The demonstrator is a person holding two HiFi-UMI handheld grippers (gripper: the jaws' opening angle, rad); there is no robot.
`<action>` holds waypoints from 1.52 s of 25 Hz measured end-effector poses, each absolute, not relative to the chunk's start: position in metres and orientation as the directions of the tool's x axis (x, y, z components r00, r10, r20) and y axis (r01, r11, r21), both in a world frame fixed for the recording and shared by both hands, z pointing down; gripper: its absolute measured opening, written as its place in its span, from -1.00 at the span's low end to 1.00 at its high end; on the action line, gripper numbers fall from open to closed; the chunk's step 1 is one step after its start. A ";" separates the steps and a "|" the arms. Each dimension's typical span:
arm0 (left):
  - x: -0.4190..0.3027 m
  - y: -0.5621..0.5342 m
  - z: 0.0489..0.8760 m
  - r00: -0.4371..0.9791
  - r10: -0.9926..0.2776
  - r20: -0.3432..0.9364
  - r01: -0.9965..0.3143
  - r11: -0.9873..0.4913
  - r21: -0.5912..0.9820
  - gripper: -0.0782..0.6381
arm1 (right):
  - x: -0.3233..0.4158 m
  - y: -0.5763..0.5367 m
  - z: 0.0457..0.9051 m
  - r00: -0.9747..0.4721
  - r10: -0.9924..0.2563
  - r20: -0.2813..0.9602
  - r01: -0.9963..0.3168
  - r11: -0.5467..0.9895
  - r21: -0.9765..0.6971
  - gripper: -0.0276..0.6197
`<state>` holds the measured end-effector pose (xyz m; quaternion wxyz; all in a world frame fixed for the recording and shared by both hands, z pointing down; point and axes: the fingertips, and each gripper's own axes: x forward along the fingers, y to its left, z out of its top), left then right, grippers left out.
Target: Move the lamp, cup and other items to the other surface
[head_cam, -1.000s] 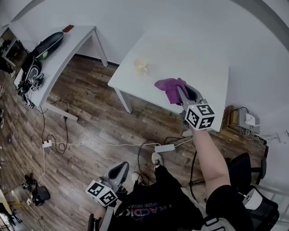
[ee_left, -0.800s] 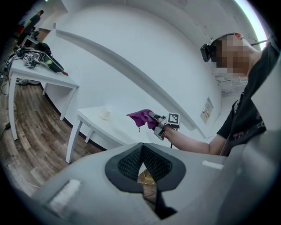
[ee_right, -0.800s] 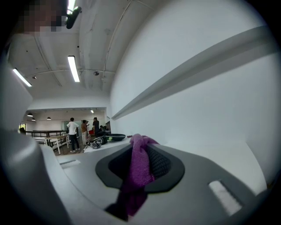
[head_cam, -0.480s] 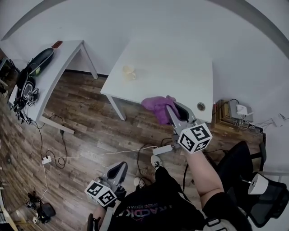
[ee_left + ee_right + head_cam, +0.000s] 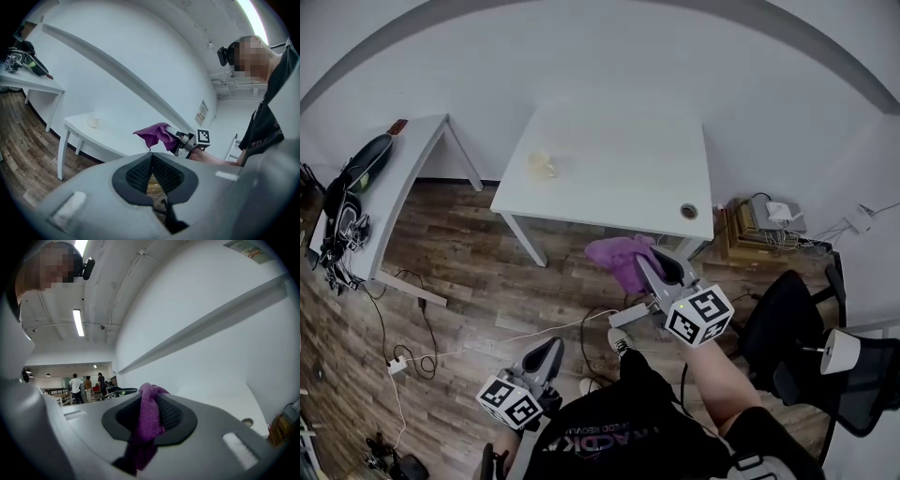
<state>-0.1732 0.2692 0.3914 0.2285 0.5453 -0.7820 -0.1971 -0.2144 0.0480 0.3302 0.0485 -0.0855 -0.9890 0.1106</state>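
Purple cloth (image 5: 617, 261) pinched in right gripper (image 5: 649, 270), jaws nearly closed on it, up in the air over the floor just off the white table (image 5: 609, 178). Left gripper (image 5: 546, 354) closed, empty. Mid-carry imo; next needs the other surface under it b4 letting go.

Table top (image 5: 619, 183) mostly bare; pale item (image 5: 543, 166), perhaps cup, at left; chair (image 5: 780, 323) right

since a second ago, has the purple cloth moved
Yes. The purple cloth, held in the right gripper, was over the white table; now it hangs past its near edge, above the floor.
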 end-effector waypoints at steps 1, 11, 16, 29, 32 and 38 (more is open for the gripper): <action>-0.170 0.268 0.390 -0.288 -0.948 0.138 -0.770 0.314 0.556 -0.77 | -0.205 0.050 0.330 -0.982 0.172 0.078 0.150 0.961 -0.231 -0.71; -0.133 0.272 0.394 -0.174 -0.975 0.136 -0.801 0.221 0.557 -0.77 | -0.123 0.072 0.330 -0.993 0.092 0.075 0.072 0.969 -0.236 -0.71; -0.119 0.274 0.398 -0.121 -0.982 0.147 -0.807 0.183 0.562 -0.77 | -0.094 0.079 0.332 -0.996 0.045 0.082 0.024 0.969 -0.246 -0.71; -0.100 0.228 0.403 0.015 -0.990 0.140 -0.809 0.070 0.584 -0.77 | -0.051 0.057 0.325 -0.994 -0.071 0.083 -0.088 0.969 -0.231 -0.71; -0.090 0.202 0.402 0.060 -0.989 0.138 -0.812 0.032 0.583 -0.77 | -0.033 0.036 0.322 -0.990 -0.113 0.083 -0.129 0.967 -0.221 -0.71; -0.062 0.141 0.399 0.139 -0.981 0.135 -0.809 -0.034 0.587 -0.77 | 0.010 -0.017 0.319 -0.977 -0.195 0.087 -0.209 0.955 -0.212 -0.71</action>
